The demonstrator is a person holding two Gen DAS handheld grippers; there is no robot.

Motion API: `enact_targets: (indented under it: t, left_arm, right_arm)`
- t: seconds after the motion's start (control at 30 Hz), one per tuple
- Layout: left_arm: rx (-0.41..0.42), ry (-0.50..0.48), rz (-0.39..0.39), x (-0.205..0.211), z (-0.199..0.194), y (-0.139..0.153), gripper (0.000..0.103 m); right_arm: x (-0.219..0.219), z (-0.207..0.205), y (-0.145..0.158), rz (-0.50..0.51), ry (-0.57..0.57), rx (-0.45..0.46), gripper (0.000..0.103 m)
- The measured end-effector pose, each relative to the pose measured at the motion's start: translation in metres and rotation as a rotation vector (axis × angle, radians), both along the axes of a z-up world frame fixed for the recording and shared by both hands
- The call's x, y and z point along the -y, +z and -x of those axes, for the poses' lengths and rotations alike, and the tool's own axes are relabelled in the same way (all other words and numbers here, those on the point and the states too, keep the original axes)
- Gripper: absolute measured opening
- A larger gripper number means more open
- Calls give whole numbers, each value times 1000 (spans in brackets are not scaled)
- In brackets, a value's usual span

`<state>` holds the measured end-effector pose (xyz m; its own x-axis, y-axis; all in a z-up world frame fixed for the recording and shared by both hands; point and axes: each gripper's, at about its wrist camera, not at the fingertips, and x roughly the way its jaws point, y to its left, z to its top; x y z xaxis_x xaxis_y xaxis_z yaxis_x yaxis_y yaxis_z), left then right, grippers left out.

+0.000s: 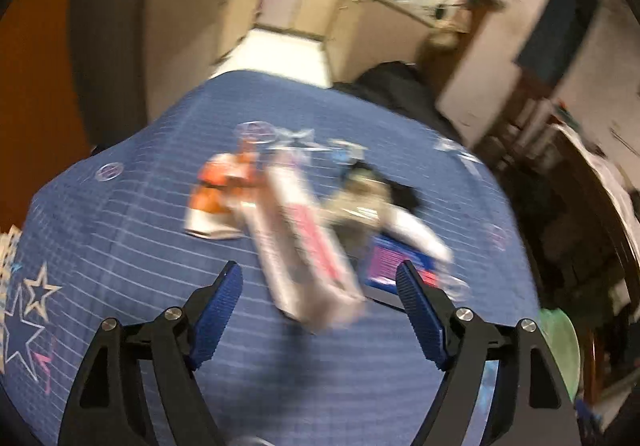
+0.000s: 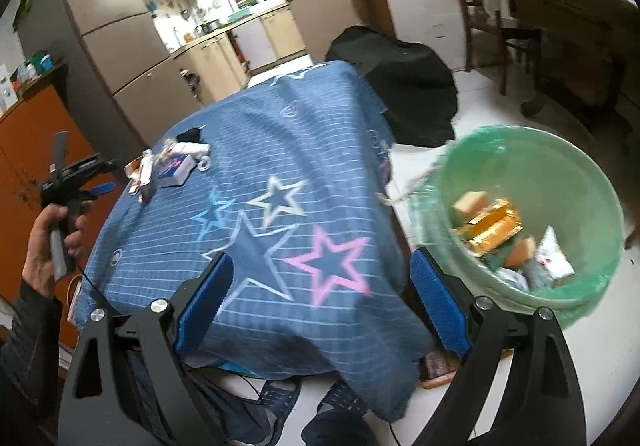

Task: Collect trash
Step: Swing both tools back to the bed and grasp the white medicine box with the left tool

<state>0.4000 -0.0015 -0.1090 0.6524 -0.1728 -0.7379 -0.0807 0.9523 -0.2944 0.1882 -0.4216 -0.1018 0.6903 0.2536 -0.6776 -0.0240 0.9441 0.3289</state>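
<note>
Trash pile [image 2: 168, 165] lies on desk [image 2: 304, 149] at far left, left gripper [image 2: 86, 187] beside it, jaws released, empty. Right gripper [image 2: 320, 286] over desk's near edge, jaws released, empty. Green-lined bin [image 2: 524, 149] at right holds wrappers.

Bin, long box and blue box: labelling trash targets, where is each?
Bin [image 2: 472, 149]: right wrist view, far rim.
Long box [image 1: 304, 246]: left wrist view, top face.
Blue box [image 1: 390, 260]: left wrist view, top face.
</note>
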Motion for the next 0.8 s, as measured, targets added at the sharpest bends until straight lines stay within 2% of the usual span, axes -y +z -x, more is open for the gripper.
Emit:
enact_targets:
  t: [0.13,0.23,0.37,0.43,0.47,0.67,0.8]
  left_arm:
    - [-61,-23,-47,-4,-30,-10,79]
    - [-94,-57,-130,13,-41,-20,79]
    - [-107,-38,-191,23,-49,-32,79]
    - [-111,-30,-189,23,-51,-38,70]
    - [-120,-37,-182,23,-51,-42,50]
    - [-88,-81,-167,19,-28,-41,46]
    - [-77,-161,-124,7,5,-42,46]
  right_arm:
    - [-19,-7,4,11,30,6,88]
    - [-26,-9,2,8,38,-1,88]
    - [-31,-10,-1,15,39,-15,88]
    - [-33,-13,-2,18,43,-21,88]
    - [-35,-14,-2,20,48,-24,88]
    - [-60,-28,6,38,117,-11,88]
    - [-90,-43,11,64,202,7,88]
